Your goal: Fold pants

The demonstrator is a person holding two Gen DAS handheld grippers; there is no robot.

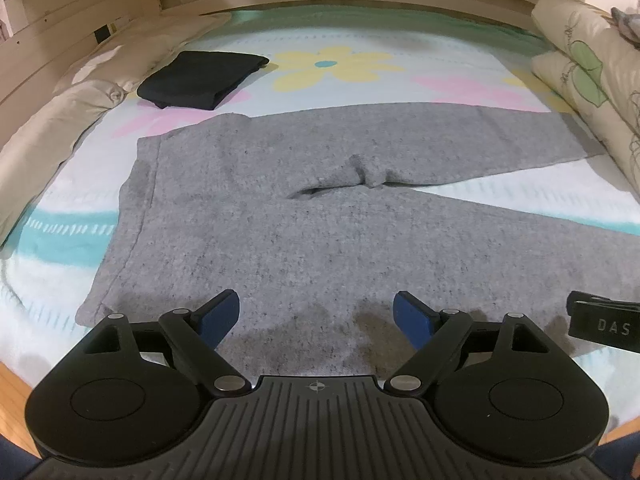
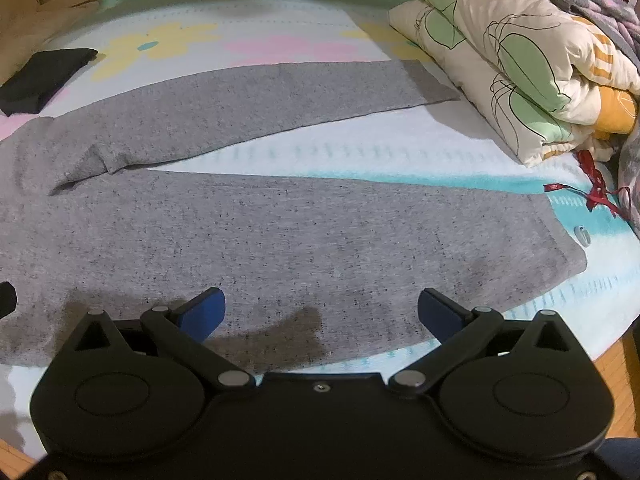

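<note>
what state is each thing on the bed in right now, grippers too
grey pants: spread flat, unfolded, legs apart
black garment: folded, lying beyond the waistband
floral quilt: folded, stacked at the leg end
left gripper: open, empty, over the pants
right gripper: open, empty, over the near leg
</note>
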